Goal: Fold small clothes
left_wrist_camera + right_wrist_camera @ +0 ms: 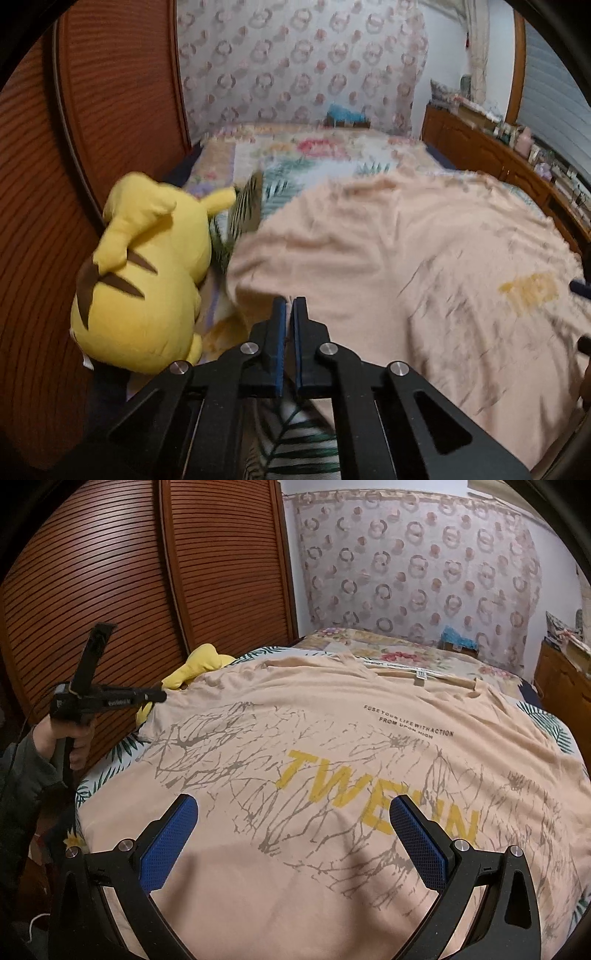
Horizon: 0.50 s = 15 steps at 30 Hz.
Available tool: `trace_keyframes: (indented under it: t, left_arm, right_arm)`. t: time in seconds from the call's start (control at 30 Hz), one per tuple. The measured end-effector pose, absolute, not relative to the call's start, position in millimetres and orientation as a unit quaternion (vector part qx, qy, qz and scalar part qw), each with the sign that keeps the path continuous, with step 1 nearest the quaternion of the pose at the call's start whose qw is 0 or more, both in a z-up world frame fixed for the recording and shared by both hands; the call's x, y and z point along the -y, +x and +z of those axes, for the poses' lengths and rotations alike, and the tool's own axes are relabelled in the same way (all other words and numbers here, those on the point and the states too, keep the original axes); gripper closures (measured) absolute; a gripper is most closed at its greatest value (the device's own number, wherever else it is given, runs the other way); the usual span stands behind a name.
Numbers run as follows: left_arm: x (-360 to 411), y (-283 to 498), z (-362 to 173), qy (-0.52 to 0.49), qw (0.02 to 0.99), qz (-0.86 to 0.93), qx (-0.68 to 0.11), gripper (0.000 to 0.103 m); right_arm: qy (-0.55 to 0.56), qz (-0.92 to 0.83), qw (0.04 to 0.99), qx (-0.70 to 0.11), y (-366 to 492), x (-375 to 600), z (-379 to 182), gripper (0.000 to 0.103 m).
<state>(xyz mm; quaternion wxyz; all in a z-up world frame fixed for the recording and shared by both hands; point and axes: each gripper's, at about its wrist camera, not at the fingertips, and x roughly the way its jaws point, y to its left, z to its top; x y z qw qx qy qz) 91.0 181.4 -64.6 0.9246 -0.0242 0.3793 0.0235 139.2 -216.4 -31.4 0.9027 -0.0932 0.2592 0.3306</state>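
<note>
Peach cotton T-shirt (332, 775) with yellow lettering spread flat on the bed (406, 653). Left gripper (289, 301) fingers pinched together at the shirt's left edge; whether on cloth, unclear. Right gripper (293, 812) fingers wide above it.

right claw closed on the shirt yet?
No: the right claw stands wide open above the peach T-shirt, with its blue pads clear of the fabric.

Matt cloth T-shirt (332, 775), slatted wood doors (221, 561)
</note>
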Motion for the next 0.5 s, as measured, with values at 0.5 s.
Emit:
trace_keyframes:
  t: [0.5]
  left_arm:
    - [-59.6,100.8,5.9,0.020,0.939,-0.114,-0.324,0.099]
  right_arm:
    - [-0.063,0.299,0.919,-0.251,134.0,245.3,-27.7,0.000]
